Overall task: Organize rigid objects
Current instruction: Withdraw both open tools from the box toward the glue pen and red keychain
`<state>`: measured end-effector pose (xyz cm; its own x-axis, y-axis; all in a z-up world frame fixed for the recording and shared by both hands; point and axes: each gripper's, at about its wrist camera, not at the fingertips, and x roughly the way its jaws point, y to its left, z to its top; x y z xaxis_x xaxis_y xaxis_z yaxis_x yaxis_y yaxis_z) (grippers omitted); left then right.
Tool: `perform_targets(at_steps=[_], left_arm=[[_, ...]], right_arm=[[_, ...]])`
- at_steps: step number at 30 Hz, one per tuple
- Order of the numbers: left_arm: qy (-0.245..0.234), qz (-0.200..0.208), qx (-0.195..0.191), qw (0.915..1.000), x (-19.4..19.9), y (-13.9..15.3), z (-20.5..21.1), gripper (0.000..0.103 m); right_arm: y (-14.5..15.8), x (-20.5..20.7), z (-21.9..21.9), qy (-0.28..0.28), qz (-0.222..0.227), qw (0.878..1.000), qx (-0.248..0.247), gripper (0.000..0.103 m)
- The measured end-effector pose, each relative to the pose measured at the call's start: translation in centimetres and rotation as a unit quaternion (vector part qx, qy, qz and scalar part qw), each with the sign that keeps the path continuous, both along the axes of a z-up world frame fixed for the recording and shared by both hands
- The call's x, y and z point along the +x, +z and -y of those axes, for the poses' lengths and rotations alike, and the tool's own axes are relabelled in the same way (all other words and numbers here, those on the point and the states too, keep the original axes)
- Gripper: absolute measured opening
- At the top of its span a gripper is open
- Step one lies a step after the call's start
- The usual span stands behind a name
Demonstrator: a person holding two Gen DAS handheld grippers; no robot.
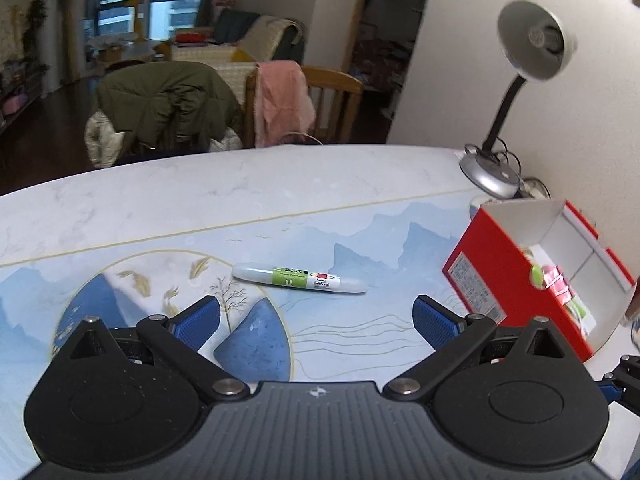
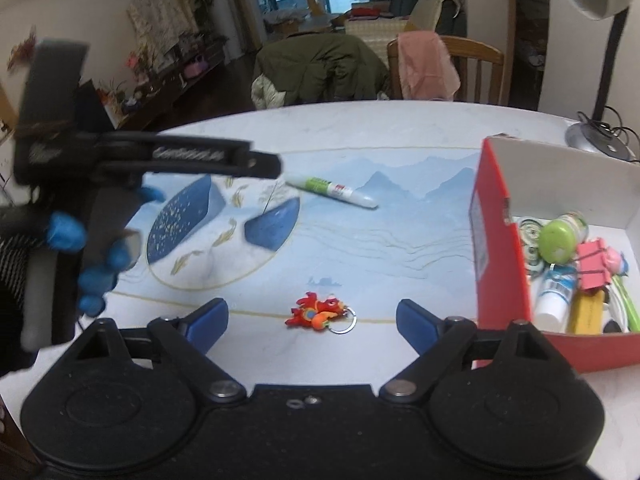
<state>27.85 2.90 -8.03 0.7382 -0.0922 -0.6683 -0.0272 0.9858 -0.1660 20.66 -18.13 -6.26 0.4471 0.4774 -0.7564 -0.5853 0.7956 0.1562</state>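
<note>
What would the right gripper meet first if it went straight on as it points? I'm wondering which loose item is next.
Probably the red dragon keychain, lying on the table mat dead ahead between the open right gripper fingers. The glue pen lies farther on; depth is hard to judge.

A: State the clearance ahead of the left claw [image 1: 316, 322].
B: Jaws spread wide, nothing between them. Bare surface [image 1: 280, 184] runs forward to the glue pen [image 1: 300, 278], which lies flat and crosswise with open room on every side.
A: Obstructions to its right?
B: The red box [image 1: 492, 276] stands near the right jaw, tilted, its open top unobstructed. Behind it the desk lamp [image 1: 490, 174] rises, its head overhanging.
A: And the right claw [image 2: 312, 322]?
B: Jaws wide apart. The red keychain [image 2: 318, 314] lies between them, apart from both pads. The box wall [image 2: 500, 248] stands just beside the right jaw; the left claw's body [image 2: 180, 156] and gloved hand [image 2: 96, 252] block the left side.
</note>
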Motion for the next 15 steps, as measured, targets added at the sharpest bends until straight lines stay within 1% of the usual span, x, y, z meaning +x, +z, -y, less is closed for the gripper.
perform_targets(at_steps=[9, 12, 15], left_arm=[[-0.057, -0.006, 0.052, 0.9970, 4.0, -2.9, -1.0, 0.103], [-0.078, -0.005, 0.072, 0.9943, 5.0, -3.6, -1.1, 0.103], [-0.117, -0.002, 0.084, 0.9895, 6.0, -4.1, -1.1, 0.103]], right_arm=[[-3.0, 1.9, -2.6, 0.013, -0.018, 0.999, -0.031, 0.087], [-4.1, 2.5, -3.5, 0.020, -0.022, 0.999, -0.042, 0.084], [-4.9, 2.7, -4.2, 0.029, -0.025, 0.998, -0.050, 0.084]])
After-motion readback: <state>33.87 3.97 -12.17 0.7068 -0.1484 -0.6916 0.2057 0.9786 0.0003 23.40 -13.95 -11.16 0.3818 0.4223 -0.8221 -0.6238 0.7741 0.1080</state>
